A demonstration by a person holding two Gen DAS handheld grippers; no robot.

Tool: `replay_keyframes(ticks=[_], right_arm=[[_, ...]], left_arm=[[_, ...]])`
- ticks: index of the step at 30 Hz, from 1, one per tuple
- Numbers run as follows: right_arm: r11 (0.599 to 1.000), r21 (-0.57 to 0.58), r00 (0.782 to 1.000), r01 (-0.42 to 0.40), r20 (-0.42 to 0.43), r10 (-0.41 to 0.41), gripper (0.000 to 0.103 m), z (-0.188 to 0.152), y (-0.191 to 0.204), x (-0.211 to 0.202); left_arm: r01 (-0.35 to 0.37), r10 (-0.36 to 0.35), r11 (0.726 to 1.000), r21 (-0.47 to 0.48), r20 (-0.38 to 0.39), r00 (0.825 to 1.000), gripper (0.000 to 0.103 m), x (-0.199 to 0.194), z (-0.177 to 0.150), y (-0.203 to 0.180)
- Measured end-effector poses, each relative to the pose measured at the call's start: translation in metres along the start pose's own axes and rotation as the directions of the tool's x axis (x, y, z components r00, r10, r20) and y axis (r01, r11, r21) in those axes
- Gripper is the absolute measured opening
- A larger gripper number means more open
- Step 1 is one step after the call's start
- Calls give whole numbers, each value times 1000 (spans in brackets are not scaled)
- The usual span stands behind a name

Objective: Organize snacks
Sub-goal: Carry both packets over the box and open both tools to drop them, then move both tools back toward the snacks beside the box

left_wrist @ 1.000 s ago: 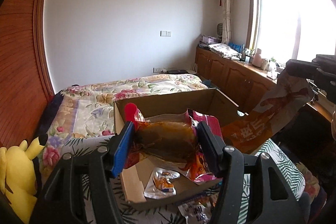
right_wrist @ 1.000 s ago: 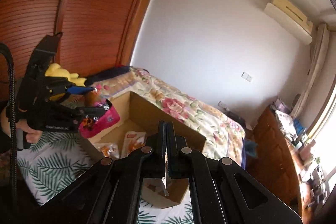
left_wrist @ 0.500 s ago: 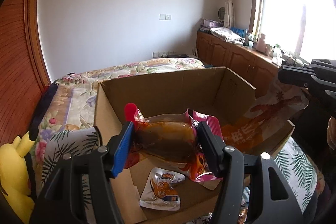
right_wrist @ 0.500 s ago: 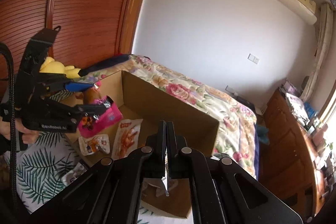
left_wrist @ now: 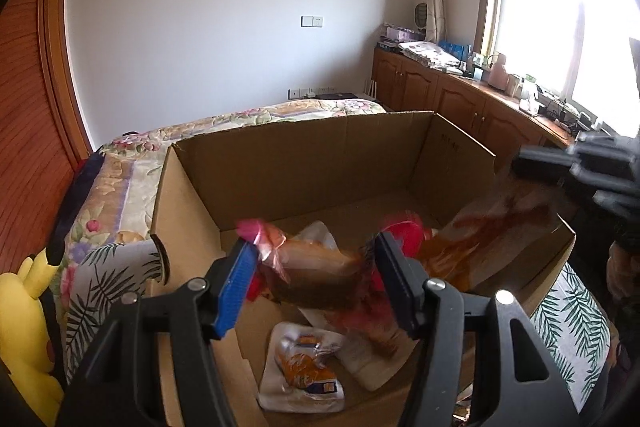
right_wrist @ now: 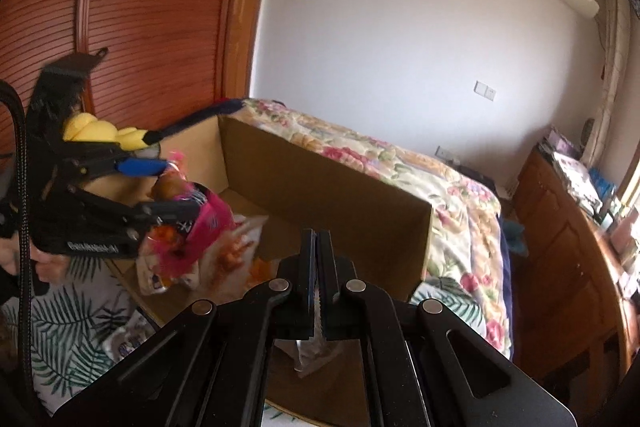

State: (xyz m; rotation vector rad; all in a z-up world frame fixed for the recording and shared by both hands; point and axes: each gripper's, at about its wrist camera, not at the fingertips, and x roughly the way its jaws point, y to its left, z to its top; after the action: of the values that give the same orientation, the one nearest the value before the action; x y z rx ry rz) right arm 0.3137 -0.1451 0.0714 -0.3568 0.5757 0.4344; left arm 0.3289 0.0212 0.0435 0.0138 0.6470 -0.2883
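Note:
An open cardboard box [left_wrist: 320, 163] [right_wrist: 320, 183] stands on the bed. My left gripper [left_wrist: 316, 279] [right_wrist: 160, 187] is shut on a pink-edged snack packet with a brown pastry [left_wrist: 316, 275] [right_wrist: 200, 223], held over the box's near left part. My right gripper [right_wrist: 318, 287] [left_wrist: 560, 171] is shut on the top edge of an orange snack bag [left_wrist: 480, 247] [right_wrist: 308, 351], which hangs into the box's right end. A white and orange snack pouch [left_wrist: 304, 371] lies on the box floor, beside another white packet [left_wrist: 364, 355].
A yellow plush toy [left_wrist: 24, 327] [right_wrist: 104, 131] sits left of the box. The floral bedspread [left_wrist: 132, 179] [right_wrist: 460, 195] stretches behind it. Loose packets [right_wrist: 128, 339] lie on the leaf-print cover by the box. Wooden cabinets [left_wrist: 460, 99] line the right wall.
Both grippers have moved forward and down, carrying their snacks deeper into the box. The box looms larger in both views.

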Motion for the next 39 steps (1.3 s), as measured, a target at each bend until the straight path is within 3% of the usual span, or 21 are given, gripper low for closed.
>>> replay_keyframes(ticks=[22, 39], right_arm=[[997, 54, 993, 48, -107, -42, 5, -39, -10, 27], [992, 113, 998, 55, -33, -51, 15, -41, -7, -22]], left_arm=[[5, -5, 1000, 1, 21, 1000, 60, -23, -16, -4], [7, -8, 1000, 29, 54, 999, 60, -72, -36, -20]])
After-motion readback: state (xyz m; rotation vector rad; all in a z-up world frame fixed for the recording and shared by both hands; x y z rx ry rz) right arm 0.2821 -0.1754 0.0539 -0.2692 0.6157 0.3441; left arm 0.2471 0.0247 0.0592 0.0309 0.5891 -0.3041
